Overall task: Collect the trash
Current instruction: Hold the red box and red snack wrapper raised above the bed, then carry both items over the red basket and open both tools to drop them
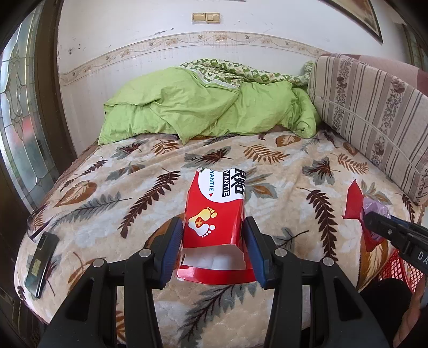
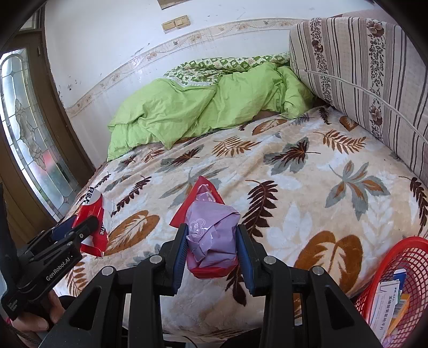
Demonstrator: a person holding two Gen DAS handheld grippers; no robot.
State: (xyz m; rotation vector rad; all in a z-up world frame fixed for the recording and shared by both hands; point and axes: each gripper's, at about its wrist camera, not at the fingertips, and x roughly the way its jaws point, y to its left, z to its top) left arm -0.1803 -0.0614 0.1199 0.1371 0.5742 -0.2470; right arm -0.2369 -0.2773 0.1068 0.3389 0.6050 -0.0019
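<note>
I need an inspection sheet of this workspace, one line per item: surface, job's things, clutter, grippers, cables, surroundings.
Surface: bed with leaf-print blanket, mostly bare.
Job's things: torn red box in the left gripper; purple wrapper with red packet in the right gripper; red mesh basket at the bed's right edge, paper packets inside.
Clutter: dark phone near the bed's left edge; green quilt bunched at the far side.
Grippers: left gripper shut on the box; right gripper shut on the wrapper.
Cables: white cord across the striped cushion.
Surroundings: white wall, wall switches, glazed door at left.
</note>
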